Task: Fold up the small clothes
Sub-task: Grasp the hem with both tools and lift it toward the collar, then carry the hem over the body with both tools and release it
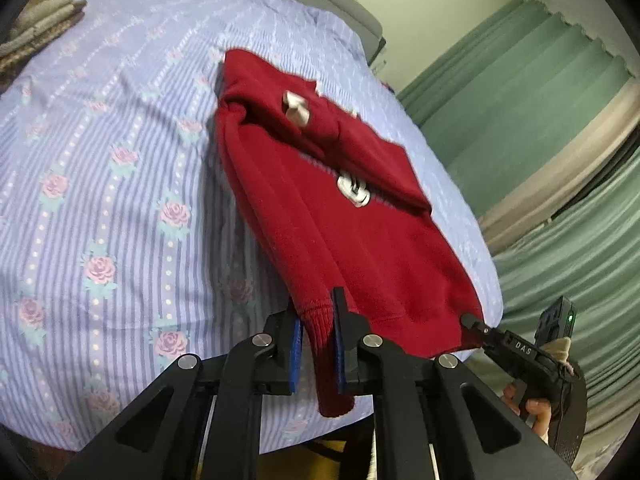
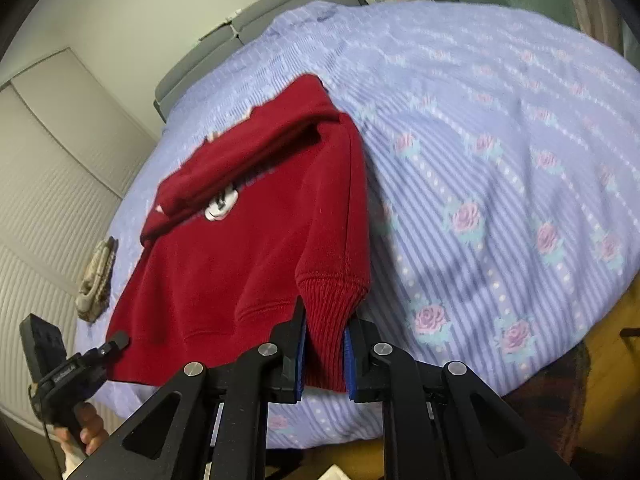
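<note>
On the flowered bedspread (image 1: 120, 168), the red sweatshirt (image 1: 360, 232) lies spread toward twelve o'clock from me, one sleeve already folded across its chest above the white print (image 1: 354, 192). My left gripper (image 1: 316, 344) has closed down on a ribbed cuff (image 1: 320, 320), blue pads pressed to either side of it, the cuff's end hanging loose below. My right gripper (image 2: 325, 354) is likewise clamped narrow on ribbed knit at the garment's other lower corner (image 2: 328, 304), at six o'clock in its own view. In the left view the right one sits off at four o'clock, beside the hem.

I judge the fabric thick, soft fleece: light, limp, not slippery, and nothing in it fragile. It will sag between my two holds and drag on the bedspread unless lifted clear. The ribbing is the best place to grip, since it is dense and bunches firmly between the pads. If I carry both corners toward twelve o'clock together, the bottom should fold over the chest; uneven pulls would skew the crease.
</note>
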A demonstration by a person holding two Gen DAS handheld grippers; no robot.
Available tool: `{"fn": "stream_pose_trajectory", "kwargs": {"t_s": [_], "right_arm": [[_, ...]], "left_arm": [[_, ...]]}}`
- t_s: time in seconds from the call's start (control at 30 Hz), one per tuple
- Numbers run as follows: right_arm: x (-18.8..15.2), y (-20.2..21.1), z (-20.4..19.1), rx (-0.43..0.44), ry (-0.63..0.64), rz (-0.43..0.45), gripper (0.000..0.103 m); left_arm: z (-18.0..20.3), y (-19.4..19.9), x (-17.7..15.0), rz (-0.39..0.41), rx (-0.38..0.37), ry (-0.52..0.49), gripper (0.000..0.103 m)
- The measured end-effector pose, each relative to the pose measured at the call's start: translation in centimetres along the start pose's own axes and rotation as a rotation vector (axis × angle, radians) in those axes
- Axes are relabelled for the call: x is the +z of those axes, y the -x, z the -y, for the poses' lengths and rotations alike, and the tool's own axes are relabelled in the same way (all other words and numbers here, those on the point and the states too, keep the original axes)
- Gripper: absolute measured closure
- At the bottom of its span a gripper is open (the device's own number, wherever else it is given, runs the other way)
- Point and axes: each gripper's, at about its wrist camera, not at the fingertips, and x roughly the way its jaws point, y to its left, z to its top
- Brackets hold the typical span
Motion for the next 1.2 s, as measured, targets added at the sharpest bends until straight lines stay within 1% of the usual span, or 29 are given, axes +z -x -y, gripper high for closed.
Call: {"fn": "stream_pose_trajectory", "kwargs": {"t_s": [0.13,0.2,0.33,0.47,0.53,0.67,0.8,0.9,1.03,1.07,1.2], "right_arm": [[0.6,1.6,-0.3,0.021,-0.018,0.037,0.087],[0.8,2.1,-0.4,0.041,-0.029,0.048,0.087],[1.0,2.6,-0.6,0.055,-0.044,0.060,0.087],[1.6,3.2,-1.0,0.098,-0.072,0.081,0.087],[2.4,3.8,-1.3,0.124,-0.083,0.108,0.088],[4.9,4.7,-2.3,0.168,-0.088,0.176,0.088],[8.1,4.3,-3.5,0.209,-0.110,0.234,0.088],[10.5,3.8,-4.6,0.215,-0.113,0.265,0.088],[14.0,3.0,-6.1,0.227,-0.131,0.293,0.088],[15.1,2.5,-6.6,0.227,-0.130,0.301,0.088],[18.1,0.7,-7.8,0.224,-0.119,0.314,0.088]], "left_arm": [[0.8,1.6,0.5,0.052,-0.010,0.003,0.089],[1.2,2.0,0.8,0.065,-0.004,0.004,0.089],[1.5,2.7,1.2,0.091,0.006,0.026,0.090],[3.1,3.5,2.1,0.134,0.017,-0.002,0.090],[3.9,3.9,3.2,0.159,0.019,-0.017,0.090],[4.8,4.3,5.5,0.214,-0.014,-0.007,0.090],[5.3,4.1,8.5,0.277,-0.022,0.018,0.090],[5.3,3.9,11.0,0.312,-0.018,0.042,0.090],[5.0,3.0,14.6,0.351,0.013,0.085,0.090],[4.7,2.7,15.5,0.354,0.011,0.103,0.090],[3.7,0.6,18.5,0.349,0.048,0.165,0.090]]}}
